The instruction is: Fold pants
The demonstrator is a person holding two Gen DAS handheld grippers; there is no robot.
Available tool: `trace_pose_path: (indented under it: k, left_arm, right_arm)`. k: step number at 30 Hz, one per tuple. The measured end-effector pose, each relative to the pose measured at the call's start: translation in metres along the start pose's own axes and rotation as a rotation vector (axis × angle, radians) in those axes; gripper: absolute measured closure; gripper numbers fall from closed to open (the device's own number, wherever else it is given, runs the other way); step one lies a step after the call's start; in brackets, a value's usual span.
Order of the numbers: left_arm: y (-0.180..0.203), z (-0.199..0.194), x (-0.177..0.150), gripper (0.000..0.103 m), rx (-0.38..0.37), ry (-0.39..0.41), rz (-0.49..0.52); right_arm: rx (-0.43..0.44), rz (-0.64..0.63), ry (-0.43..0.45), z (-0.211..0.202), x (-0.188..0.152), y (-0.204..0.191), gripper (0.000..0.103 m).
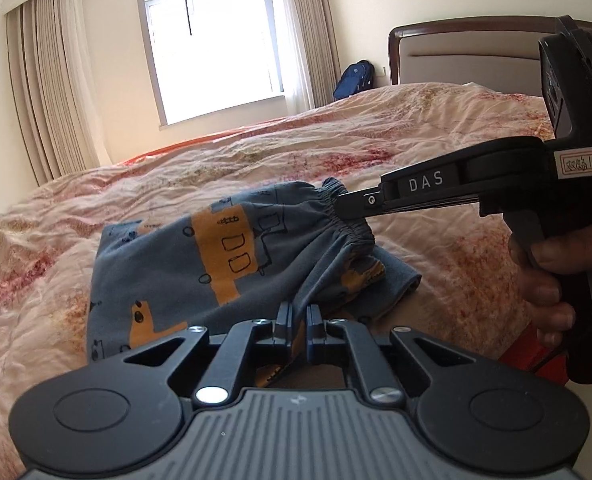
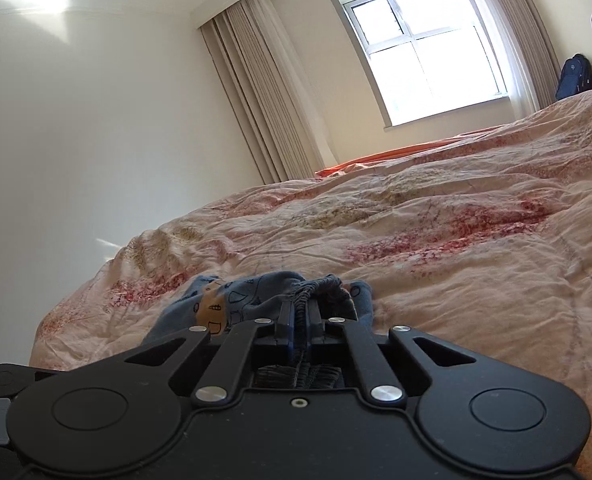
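Bright daylight from the blown-out window (image 1: 212,40); fisheye-bent edges, sharp focus.

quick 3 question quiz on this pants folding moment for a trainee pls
1. True or false: the right gripper is clamped on the elastic waistband of the pants.
2. What do the pants rest on? A) a wooden table B) a floral quilt C) a bare floor
3. Fill in: the left gripper is shut on the ____ of the pants nearest its camera.

Key
1. True; in the right wrist view the gathered elastic sits between the closed fingers.
2. B; the pink floral quilt covers the bed.
3. Fabric; the blue cloth is pinched between the fingers, though which part of the garment it is cannot be told.
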State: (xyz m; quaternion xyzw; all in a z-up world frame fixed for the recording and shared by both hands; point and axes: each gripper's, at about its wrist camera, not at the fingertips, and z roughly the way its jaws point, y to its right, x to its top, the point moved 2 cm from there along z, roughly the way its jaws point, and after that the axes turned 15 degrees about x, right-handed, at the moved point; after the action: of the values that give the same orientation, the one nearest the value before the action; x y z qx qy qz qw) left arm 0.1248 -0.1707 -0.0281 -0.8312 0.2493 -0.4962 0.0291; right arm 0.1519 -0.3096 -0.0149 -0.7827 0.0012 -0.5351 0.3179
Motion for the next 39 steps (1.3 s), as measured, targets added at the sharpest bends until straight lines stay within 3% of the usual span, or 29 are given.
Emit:
trace_pose_path:
  k: [3,5,6,7,12,13,14,16,19,21,23,26,30,39]
  left_arm:
    - [-0.007,-0.003,-0.004,0.09,-0.025,-0.002,-0.036]
    - [-0.013,-0.01,-0.004,0.06,-0.036,0.002,-0.068]
    - [-0.018,-0.014,-0.004,0.028,-0.03,0.009,-0.1]
    - [-0.023,-0.018,-0.004,0.014,-0.021,0.023,-0.133]
    - [-0.055,-0.018,0.0,0.009,0.039,0.019,-0.256]
    - [-0.062,-0.013,0.002,0.004,0.067,0.014,-0.283]
    - [-0.069,-0.008,0.003,0.002,0.1,0.01,-0.312]
    - [-0.084,0.003,0.006,0.001,0.169,-0.006,-0.383]
    - [-0.116,0.026,0.003,0.001,0.224,-0.072,-0.551]
    - [-0.132,0.038,-0.007,0.001,0.224,-0.154,-0.665]
    - [-0.139,0.044,-0.02,0.001,0.215,-0.206,-0.71]
    - [-0.133,0.035,-0.037,0.001,0.236,-0.172,-0.643]
    - [-0.122,0.02,-0.055,0.001,0.261,-0.166,-0.548]
    - [-0.125,-0.003,-0.051,0.001,0.265,-0.187,-0.516]
  right_arm:
    - [-0.033,0.025,-0.04,0.004,-0.011,0.007,0.098]
    - [-0.049,0.014,-0.047,0.005,-0.016,0.006,0.097]
    - [-0.058,0.008,-0.046,0.005,-0.017,0.004,0.095]
    - [-0.074,-0.001,-0.043,0.004,-0.017,0.003,0.089]
    - [-0.152,-0.07,-0.024,-0.001,-0.011,-0.003,0.055]
    - [-0.161,-0.077,-0.017,-0.001,-0.01,-0.003,0.039]
    - [-0.17,-0.088,-0.009,0.0,-0.008,-0.003,0.03]
    - [-0.189,-0.111,-0.002,0.005,-0.005,-0.004,0.025]
    - [-0.205,-0.142,0.013,0.019,-0.001,-0.008,0.007]
    - [-0.196,-0.159,0.017,0.031,0.0,-0.012,0.003]
    - [-0.186,-0.168,0.004,0.041,-0.003,-0.015,0.001]
    - [-0.179,-0.176,-0.029,0.046,-0.015,-0.018,0.001]
    - [-0.232,-0.205,-0.082,0.032,-0.044,-0.013,0.001]
    - [-0.27,-0.258,-0.071,-0.009,-0.07,-0.025,0.0]
